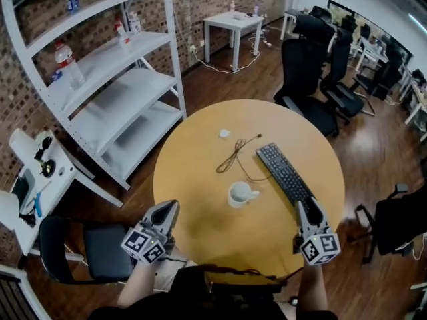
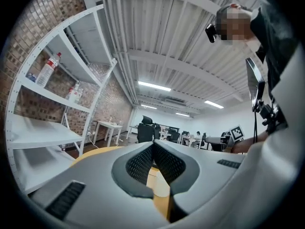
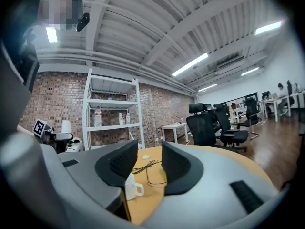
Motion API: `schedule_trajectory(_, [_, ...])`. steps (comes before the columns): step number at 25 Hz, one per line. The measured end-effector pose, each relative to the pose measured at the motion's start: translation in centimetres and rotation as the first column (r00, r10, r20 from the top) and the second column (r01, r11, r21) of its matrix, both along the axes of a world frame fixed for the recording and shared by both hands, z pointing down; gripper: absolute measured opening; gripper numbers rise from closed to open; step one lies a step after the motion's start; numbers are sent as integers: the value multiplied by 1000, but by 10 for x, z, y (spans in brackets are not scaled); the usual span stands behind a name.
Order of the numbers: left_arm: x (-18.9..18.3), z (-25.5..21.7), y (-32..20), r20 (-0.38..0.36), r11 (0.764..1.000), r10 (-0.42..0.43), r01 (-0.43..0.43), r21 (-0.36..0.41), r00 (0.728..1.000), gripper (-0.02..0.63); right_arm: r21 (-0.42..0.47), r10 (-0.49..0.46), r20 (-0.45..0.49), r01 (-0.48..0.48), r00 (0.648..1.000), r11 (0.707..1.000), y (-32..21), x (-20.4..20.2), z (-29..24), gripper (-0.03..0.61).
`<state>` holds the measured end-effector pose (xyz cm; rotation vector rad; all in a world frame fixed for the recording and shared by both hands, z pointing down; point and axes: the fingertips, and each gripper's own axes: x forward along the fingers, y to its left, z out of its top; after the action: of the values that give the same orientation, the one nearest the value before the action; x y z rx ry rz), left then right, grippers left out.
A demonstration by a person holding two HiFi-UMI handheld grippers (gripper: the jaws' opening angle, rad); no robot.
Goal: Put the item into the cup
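Left claw (image 1: pixel 170 207) closed, right claw (image 1: pixel 308 207) open and empty; reaching beyond the cup (image 1: pixel 239 194) for the white item (image 1: pixel 224 133) could tip that cup.

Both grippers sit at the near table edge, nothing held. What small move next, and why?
Probably reach the right gripper forward, past the cup, toward the small white item: its jaws stand apart and empty, while the left gripper is shut. The item lies untouched beyond the cup, beside the black cable.
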<state>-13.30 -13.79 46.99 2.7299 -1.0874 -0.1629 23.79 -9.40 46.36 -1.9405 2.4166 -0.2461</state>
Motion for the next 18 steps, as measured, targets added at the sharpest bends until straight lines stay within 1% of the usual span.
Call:
schedule_trajectory(1, [8,-1,-1,2,1000,22,-22,5,1000,-5,2,25,-2,-25,1000,1000,9,7,0,149])
schedule_trajectory(3, [24,-3,-2,7,998,63,-63,10,998,-5,1,67,-11,-67,998,998,24,19,3,127])
schedule_trajectory(5, [36,-3,-1,10,995,97,-98,11,995,-5,7,106,-18,-106,994,994,38,28,3,93])
schedule_trajectory(7, [47,-3,0,11,992,123,-124,10,992,-5,18,151,-16,-151,988,988,49,36,0,42])
schedule_trajectory(9, [55,-4,0,10,990,143,-143,11,990,-5,26,186,-5,-186,983,982,59,44,-1,11])
schedule_trajectory(11, [61,-5,0,17,987,161,-162,17,987,-5,25,195,16,-195,981,980,65,47,2,9])
schedule_trajectory(14, [67,-9,1,42,982,186,-188,36,982,-5,14,182,26,-183,983,983,67,46,6,9])
schedule_trajectory(18, [63,-14,0,34,985,164,-165,45,986,-5,4,156,37,-156,987,988,65,42,12,9])
